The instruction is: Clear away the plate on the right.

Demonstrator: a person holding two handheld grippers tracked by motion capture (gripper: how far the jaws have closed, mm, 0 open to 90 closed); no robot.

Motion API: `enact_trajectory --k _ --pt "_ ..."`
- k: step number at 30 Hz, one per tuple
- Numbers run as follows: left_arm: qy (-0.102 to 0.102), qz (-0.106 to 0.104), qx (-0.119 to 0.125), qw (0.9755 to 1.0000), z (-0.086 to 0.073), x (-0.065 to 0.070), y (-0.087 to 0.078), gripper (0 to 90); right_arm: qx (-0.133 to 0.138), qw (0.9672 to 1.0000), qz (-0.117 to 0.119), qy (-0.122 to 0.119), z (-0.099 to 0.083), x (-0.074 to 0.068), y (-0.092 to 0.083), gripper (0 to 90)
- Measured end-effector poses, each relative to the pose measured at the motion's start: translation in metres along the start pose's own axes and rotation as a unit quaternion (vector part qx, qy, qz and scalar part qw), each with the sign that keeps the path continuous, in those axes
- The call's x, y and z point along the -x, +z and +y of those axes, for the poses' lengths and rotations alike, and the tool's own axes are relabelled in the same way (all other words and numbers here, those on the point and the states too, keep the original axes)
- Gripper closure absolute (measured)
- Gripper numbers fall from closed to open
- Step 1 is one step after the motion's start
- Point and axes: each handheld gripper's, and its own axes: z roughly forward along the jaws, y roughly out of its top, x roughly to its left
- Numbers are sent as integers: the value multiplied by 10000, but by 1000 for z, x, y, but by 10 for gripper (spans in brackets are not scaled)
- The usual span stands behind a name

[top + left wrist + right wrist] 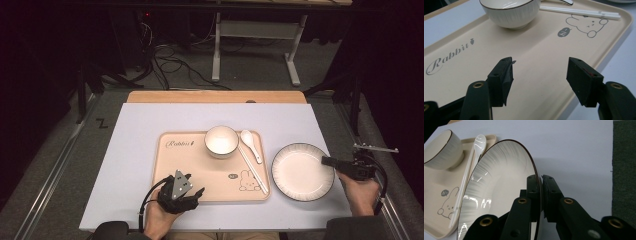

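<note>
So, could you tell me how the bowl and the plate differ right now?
The bowl is deep and small; the plate is shallow and wide. The bowl stands on the tray, untouched; the plate sits beside the tray, its rim pinched by the right gripper. Both are white with dark rims.

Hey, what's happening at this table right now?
A person is working with a tool in each hand. The right tool is clamped on the rim of the white plate, which sits on the table just right of the beige rabbit tray. The left tool hovers open over the tray's near edge, holding nothing. A bowl, a spoon and chopsticks rest on the tray.
</note>
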Motion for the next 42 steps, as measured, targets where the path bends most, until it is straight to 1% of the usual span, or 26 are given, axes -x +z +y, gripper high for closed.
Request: enact_trajectory --k 2,4,5,6,7,9,11,12,13,15,16,17,19,20,22,26,29,31,32,33,35,37,38,40,42 --pt "-4 -40 -49 10000 1 1 2 376 63 10000 58 33 -1 0 -2 861" --pt "-83 -68 -94 9999 2 3 4 367 74 9999 73 48 -2 -1 -4 861" --pt "-94 -102 -140 9998 3 4 5 367 75 9999 69 14 -3 -2 -5 861" --pt "-86 -116 -186 9997 3 5 6 368 67 10000 57 16 -3 -3 -6 861" --pt "-122 -142 -223 9996 4 6 7 369 60 10000 44 27 -4 -4 -7 860" --pt "-95 -169 -278 9994 5 7 9 377 75 10000 52 -7 -6 -6 -9 860" --pt "-133 -205 -322 9992 6 8 12 382 100 9999 110 0 -7 -7 -11 860" --pt "-144 -228 -329 9991 6 9 12 383 108 9999 135 -2 -8 -8 -12 861" --pt "-206 -263 -299 9990 7 10 14 384 111 9998 142 16 -9 -10 -13 860" --pt "-163 -305 -330 9989 7 11 15 385 122 9998 167 -24 -10 -12 -14 860" --pt "-191 -336 -322 9987 8 12 16 385 127 9998 162 -19 -11 -14 -15 860" --pt "-162 -352 -339 9987 8 12 17 384 170 9997 156 -79 -12 -16 -16 860" --pt "-207 -398 -336 9984 8 13 19 383 226 9995 171 -164 -12 -23 -19 860" --pt "-242 -462 -354 9980 9 15 21 390 232 9993 206 -191 -11 -25 -19 860" --pt "-234 -547 -370 9975 9 17 23 411 276 9989 297 -232 -12 -32 -20 861" --pt "-218 -687 -429 9965 8 22 26 420 246 9984 357 -352 -12 -44 -17 861" --pt "-308 -770 -447 9956 10 24 29 417 204 9981 416 -406 -13 -51 -13 861" --pt "-354 -793 -456 9952 10 23 31 405 235 9973 503 -475 -13 -58 -11 861" --pt "-416 -791 -475 9949 11 22 32 391 258 9970 507 -533 -13 -61 -11 861" --pt "-478 -787 -455 9947 12 22 33 381 260 9964 519 -616 -12 -67 -11 861" --pt "-440 -785 -458 9949 13 22 33 378 249 9954 607 -699 -10 -73 -8 861" --pt "-455 -807 -412 9948 14 24 32 377 207 9944 731 -735 -7 -80 -3 861" --pt "-468 -819 -404 9947 15 24 32 376 202 9940 769 -755 -7 -83 -1 861" --pt "-555 -847 -402 9940 17 24 32 375 142 9930 831 -825 -5 -88 5 861" --pt "-572 -852 -416 9939 18 24 33 374 86 9925 866 -855 -4 -93 10 861"
